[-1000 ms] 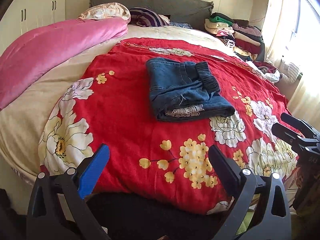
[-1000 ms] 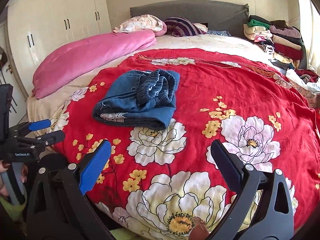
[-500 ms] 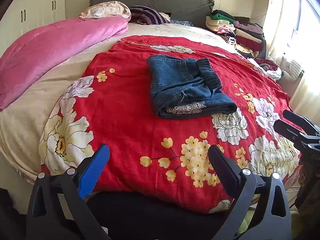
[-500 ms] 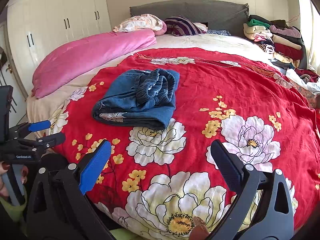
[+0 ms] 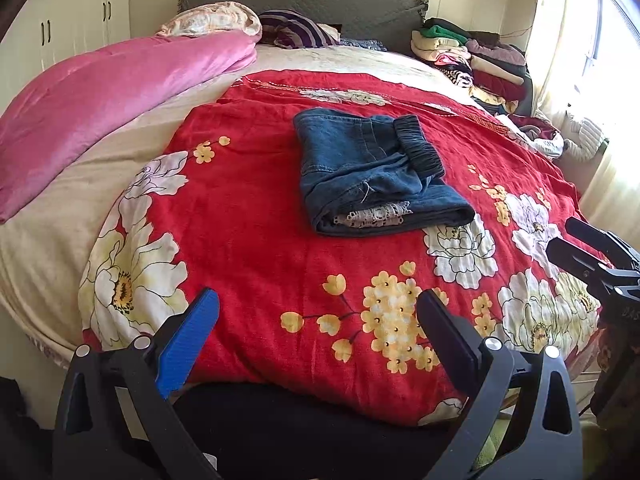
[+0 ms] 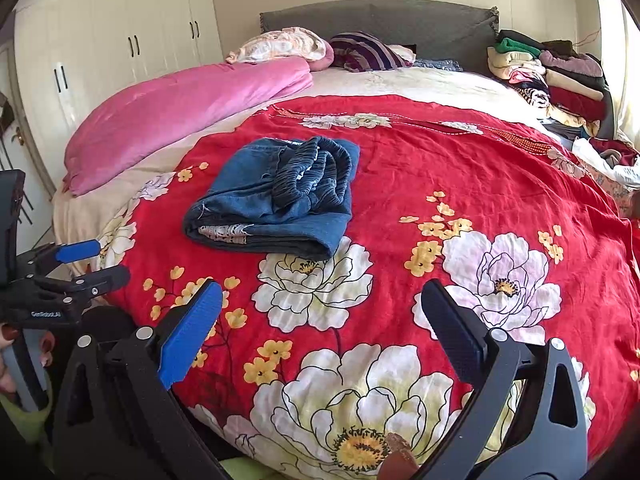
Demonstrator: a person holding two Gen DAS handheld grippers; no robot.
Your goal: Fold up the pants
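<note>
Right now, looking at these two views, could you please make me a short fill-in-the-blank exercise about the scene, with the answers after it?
1. The folded jeans lie on a ____ floral blanket.
2. The jaws of the left gripper and the right gripper are both ____.
3. The long quilt beside the blanket is ____.
4. Neither gripper touches the ____.

Missing words: red; open; pink; jeans

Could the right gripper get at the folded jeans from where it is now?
Probably yes: the right gripper is open and empty, and only bare red floral blanket lies between it and the folded jeans, which sit ahead and left.
</note>
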